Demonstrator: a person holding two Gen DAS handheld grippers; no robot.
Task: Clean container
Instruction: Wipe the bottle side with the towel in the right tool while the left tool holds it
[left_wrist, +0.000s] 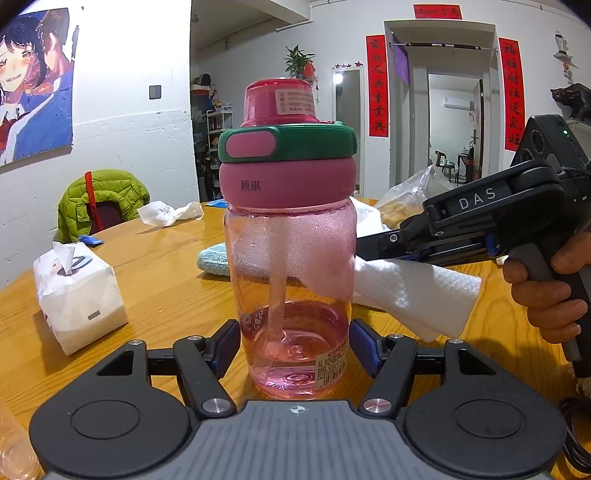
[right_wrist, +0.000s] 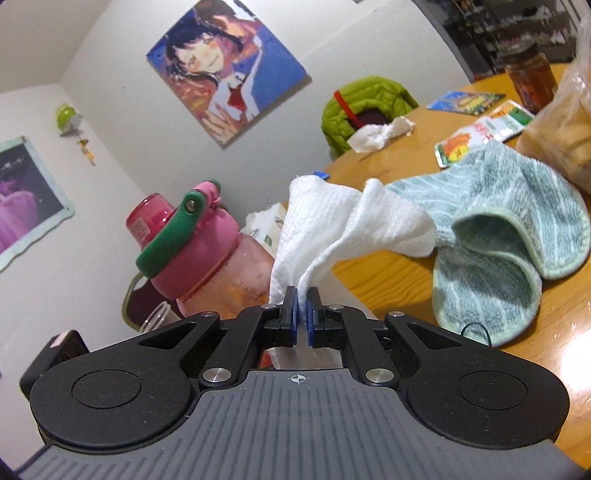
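A clear pink bottle (left_wrist: 291, 258) with a pink lid and green carry handle stands upright on the wooden table (left_wrist: 166, 280), holding a little water and a straw. My left gripper (left_wrist: 295, 347) is shut on its lower body, one blue pad against each side. My right gripper (right_wrist: 302, 302) is shut on a folded white cloth (right_wrist: 332, 229). In the left wrist view that cloth (left_wrist: 413, 291) lies against the bottle's right and back side, and the right gripper's tips (left_wrist: 369, 247) reach just behind it. The right wrist view shows the bottle (right_wrist: 221, 266) at lower left, touching the cloth.
A tissue pack (left_wrist: 77, 302) sits left of the bottle. A teal towel (right_wrist: 498, 229) lies behind it, with a plastic bag of food (right_wrist: 561, 122), a jar (right_wrist: 532, 77) and snack packets (right_wrist: 476, 136) beyond. A green jacket (left_wrist: 99, 199) hangs on a chair. A hand (left_wrist: 546, 295) holds the right gripper.
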